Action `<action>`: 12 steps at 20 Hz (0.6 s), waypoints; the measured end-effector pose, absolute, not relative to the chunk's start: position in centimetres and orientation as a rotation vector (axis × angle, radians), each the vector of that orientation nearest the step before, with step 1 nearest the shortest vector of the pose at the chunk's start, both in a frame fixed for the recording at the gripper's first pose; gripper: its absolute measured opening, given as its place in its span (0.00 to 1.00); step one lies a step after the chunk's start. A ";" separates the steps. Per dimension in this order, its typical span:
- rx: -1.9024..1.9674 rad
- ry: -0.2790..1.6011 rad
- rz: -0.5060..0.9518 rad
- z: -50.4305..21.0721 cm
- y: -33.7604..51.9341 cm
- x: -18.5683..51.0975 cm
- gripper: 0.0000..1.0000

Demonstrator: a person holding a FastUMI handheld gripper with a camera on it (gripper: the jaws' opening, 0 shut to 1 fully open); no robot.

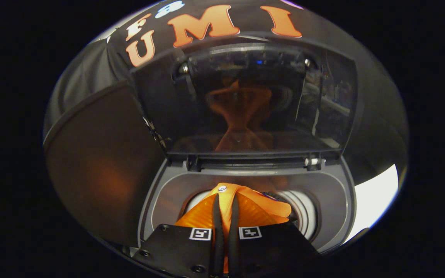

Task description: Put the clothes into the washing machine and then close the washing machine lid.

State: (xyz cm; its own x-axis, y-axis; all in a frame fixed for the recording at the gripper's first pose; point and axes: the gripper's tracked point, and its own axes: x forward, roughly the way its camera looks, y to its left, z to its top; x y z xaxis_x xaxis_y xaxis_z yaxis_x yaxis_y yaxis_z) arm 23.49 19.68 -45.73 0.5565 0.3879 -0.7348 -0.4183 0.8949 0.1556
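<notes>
We look down along our fingers into the open top of the washing machine. The two black fingers stand close together, nearly parallel, with only a thin strip of orange cloth showing in the gap between them, so we take them to be pinched narrow on the orange garment. Both fingers press against the fabric, one from each side.

The garment bunches up around and just beyond the fingertips. It has a ribbed texture, and a small white button sits at its top edge, just ahead of the left fingertip. The cloth hangs over the round mouth of the drum, whose pale ribbed rim shows to the right of the garment and a little to the left of it. We cannot tell how much of the cloth is already down inside the drum.

A grey surround frames the drum opening. Beyond it, the lid stands raised, hinged at the far side of the opening, and its dark transparent panel carries an orange reflection of the garment. Two black plates with square markers sit at the base of the fingers.
</notes>
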 end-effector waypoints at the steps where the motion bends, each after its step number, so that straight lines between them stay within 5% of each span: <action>1: -0.034 0.882 0.468 -46.8 19.7 23.5 0.12; 8: -0.097 1.007 0.415 -51.9 19.1 23.9 0.14; 10: -0.100 1.054 0.387 -53.1 18.7 23.4 0.23; 12: -0.133 1.045 0.361 -53.6 17.9 23.7 0.42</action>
State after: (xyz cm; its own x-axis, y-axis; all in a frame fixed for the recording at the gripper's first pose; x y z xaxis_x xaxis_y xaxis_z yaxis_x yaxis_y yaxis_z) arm 23.73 17.88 -53.65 0.4493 0.2277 -0.8639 -0.3533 0.9334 0.0623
